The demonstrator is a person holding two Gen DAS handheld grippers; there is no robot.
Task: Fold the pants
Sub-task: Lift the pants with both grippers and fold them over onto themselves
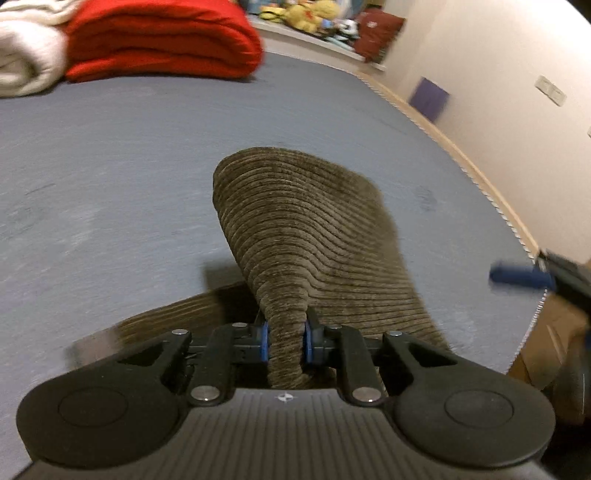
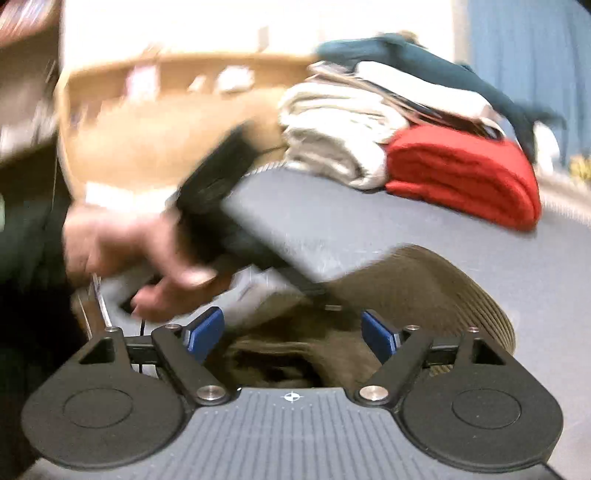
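Note:
Brown corduroy pants (image 1: pixel 310 236) lie on the grey bed (image 1: pixel 110 184). My left gripper (image 1: pixel 286 341) is shut on a bunched fold of them, and the cloth rises in a hump ahead of the blue pads. In the right wrist view my right gripper (image 2: pixel 293 332) stands open, its blue pads (image 2: pixel 205 328) wide apart over the brown pants (image 2: pixel 424 288), with no cloth pinched. The other gripper (image 2: pixel 221 192), held by a person's hand (image 2: pixel 140 240), crosses that view at the left, blurred. The right gripper's blue pad (image 1: pixel 517 275) shows at the right edge of the left wrist view.
A folded red blanket (image 1: pixel 159 40) and white cloth (image 1: pixel 22 48) lie at the far end of the bed, with more folded clothes (image 2: pixel 369 122) stacked there. The bed's wooden edge (image 1: pixel 480 173) runs beside the wall. Soft toys (image 1: pixel 306 14) sit on a shelf beyond.

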